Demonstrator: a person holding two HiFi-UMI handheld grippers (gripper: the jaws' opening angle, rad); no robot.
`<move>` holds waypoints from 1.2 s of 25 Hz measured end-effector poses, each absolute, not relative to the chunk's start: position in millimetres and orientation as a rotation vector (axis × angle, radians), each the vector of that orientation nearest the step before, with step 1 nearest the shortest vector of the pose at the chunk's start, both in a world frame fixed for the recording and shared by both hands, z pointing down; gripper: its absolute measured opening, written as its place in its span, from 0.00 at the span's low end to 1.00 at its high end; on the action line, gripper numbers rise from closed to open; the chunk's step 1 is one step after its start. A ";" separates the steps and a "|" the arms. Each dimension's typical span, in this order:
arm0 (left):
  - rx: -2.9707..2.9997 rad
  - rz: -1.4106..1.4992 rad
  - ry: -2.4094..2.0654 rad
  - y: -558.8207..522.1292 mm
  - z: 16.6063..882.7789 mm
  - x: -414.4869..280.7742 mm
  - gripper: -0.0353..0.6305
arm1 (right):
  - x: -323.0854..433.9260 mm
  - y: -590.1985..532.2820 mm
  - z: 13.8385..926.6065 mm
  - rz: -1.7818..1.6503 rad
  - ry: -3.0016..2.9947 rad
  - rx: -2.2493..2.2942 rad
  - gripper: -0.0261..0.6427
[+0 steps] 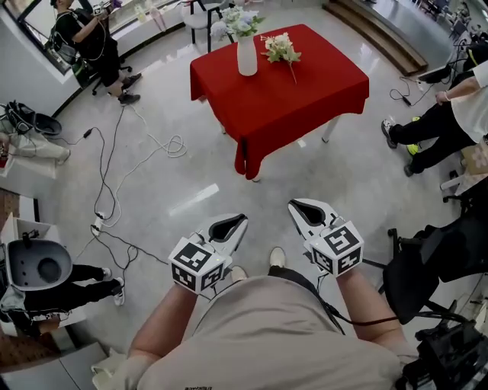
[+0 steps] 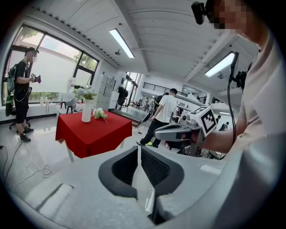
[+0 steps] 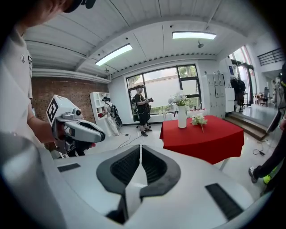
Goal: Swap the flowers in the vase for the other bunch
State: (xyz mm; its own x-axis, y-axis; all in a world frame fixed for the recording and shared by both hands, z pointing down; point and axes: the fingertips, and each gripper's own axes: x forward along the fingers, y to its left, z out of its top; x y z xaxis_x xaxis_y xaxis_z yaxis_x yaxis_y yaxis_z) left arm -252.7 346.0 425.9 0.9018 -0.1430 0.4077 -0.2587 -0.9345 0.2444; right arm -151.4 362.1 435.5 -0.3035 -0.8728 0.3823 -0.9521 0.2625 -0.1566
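Note:
A white vase (image 1: pixel 246 55) with pale blue and white flowers (image 1: pixel 241 23) stands on the red-clothed table (image 1: pixel 305 91), far ahead of me. The other bunch (image 1: pixel 281 49), white and cream, lies on the cloth just right of the vase. Both grippers hang over the floor near my body, well short of the table. My left gripper (image 1: pixel 242 219) is shut and empty. So is my right gripper (image 1: pixel 293 204). The left gripper view shows the vase (image 2: pixel 86 111) and the loose bunch (image 2: pixel 100 114) far off. The right gripper view shows the vase (image 3: pixel 182 116) and that bunch (image 3: pixel 199 120) too.
Cables (image 1: pixel 114 183) trail across the glossy floor left of the table. A person in black (image 1: pixel 91 38) is at the far left by the window. Another person's legs (image 1: pixel 435 129) reach in from the right. A black chair (image 1: pixel 435 263) stands at my right.

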 end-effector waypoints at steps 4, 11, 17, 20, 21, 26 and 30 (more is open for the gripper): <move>2.779 0.568 -0.317 344.1 428.0 -223.7 0.06 | -123.5 361.2 435.1 0.518 -2.348 1.710 0.15; 2.777 0.507 -0.400 333.2 425.2 -175.4 0.06 | -72.0 352.2 445.1 0.525 -2.348 1.725 0.18; 2.750 0.536 -0.391 302.4 434.7 -151.3 0.06 | -38.4 319.0 454.8 0.560 -2.337 1.749 0.20; 2.748 0.531 -0.386 270.2 440.1 -140.4 0.06 | -22.9 285.3 460.0 0.560 -2.328 1.757 0.22; 2.748 0.527 -0.380 258.0 441.6 -136.1 0.06 | -18.2 272.0 461.1 0.557 -2.323 1.757 0.24; 2.780 0.535 -0.335 182.0 439.3 -109.7 0.06 | -2.4 188.6 453.2 0.527 -2.312 1.733 0.26; 2.802 0.523 -0.274 122.1 425.6 -86.1 0.06 | 10.4 119.6 436.2 0.479 -2.308 1.717 0.27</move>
